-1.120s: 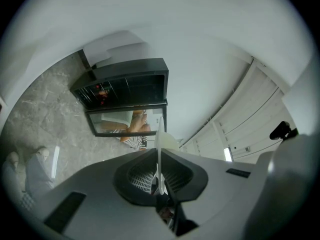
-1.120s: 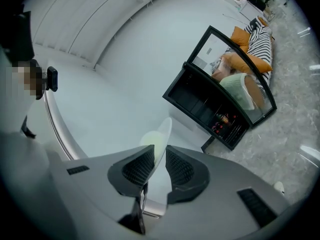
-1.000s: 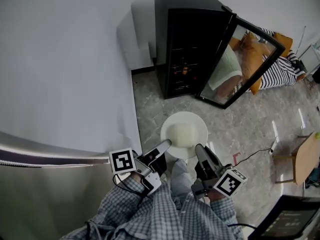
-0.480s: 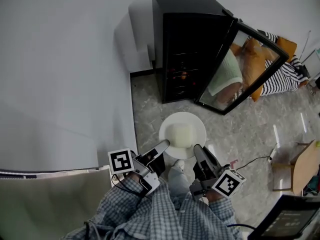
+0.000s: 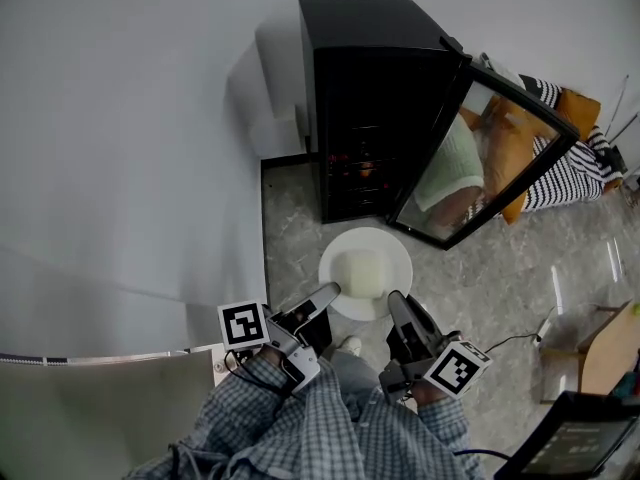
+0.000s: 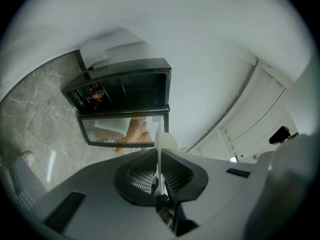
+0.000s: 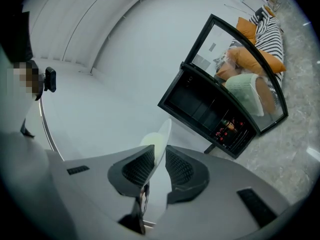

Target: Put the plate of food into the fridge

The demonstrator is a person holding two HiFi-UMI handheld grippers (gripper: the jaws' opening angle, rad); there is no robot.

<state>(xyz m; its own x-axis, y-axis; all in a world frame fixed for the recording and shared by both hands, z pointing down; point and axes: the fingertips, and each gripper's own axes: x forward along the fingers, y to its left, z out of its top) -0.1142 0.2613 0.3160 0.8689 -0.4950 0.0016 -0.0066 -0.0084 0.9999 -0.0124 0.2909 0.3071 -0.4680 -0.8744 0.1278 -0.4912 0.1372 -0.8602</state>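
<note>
Stone floor [image 5: 292, 218]; plate [image 5: 333, 258] rim within left tongs [image 5: 329, 291], right tongs [image 5: 396, 301]

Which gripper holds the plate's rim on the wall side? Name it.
The left gripper; it clamps the plate nearest the white wall, while the right gripper sits toward the open fridge door.

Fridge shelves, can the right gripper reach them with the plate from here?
Probably, after stepping closer: the fridge door stands wide open, floor between is bare. The right gripper and left gripper both clamp the plate.
</note>
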